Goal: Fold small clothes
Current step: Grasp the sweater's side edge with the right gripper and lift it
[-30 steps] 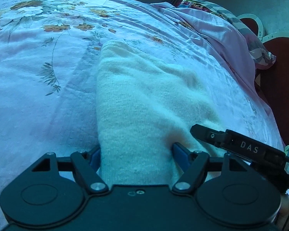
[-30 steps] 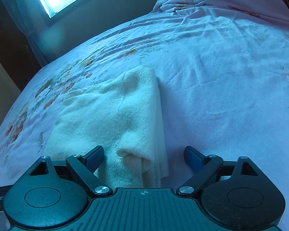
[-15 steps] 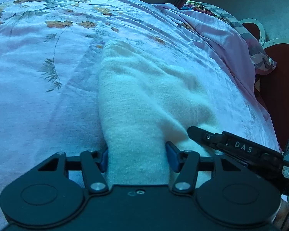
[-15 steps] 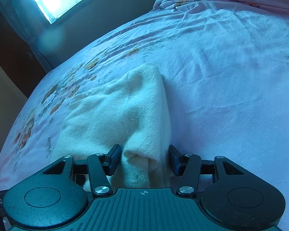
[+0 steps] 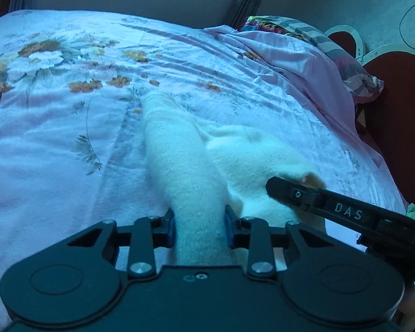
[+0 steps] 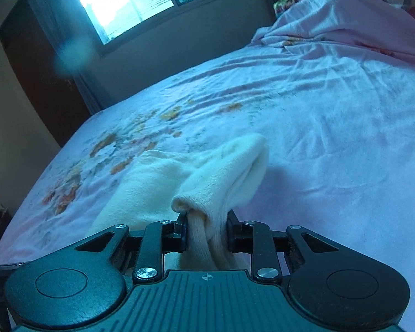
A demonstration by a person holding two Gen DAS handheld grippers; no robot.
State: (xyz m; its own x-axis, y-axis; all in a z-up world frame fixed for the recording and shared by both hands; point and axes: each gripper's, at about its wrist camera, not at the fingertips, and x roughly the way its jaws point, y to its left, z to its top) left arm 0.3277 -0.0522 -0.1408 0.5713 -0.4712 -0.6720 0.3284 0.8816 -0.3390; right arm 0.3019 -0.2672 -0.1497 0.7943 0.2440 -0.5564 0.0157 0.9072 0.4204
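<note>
**Two grippers pinch the near edge of a cream garment on a bed**

A small cream knitted garment lies on a bed covered by a pink floral sheet. The garment's far end rests on the sheet; its near edge is bunched and raised off it.

The left gripper has its jaws closing on the garment's near left corner, cloth squeezed between the blue pads. The right gripper has its jaws closing on the garment's near right corner, a thick roll of cloth pressed between them.

To do this fold well, I judge both corners should travel together, level with each other, over the garment toward its far end, so the edge lands straight. The far end should stay put; pulling too high risks dragging it along the sheet.

Hard to make out: the garment's type, since no sleeves or openings show clearly. The cloth below both sets of jaws is hidden by the gripper bodies. Blue-tinted light masks true colours.
</note>
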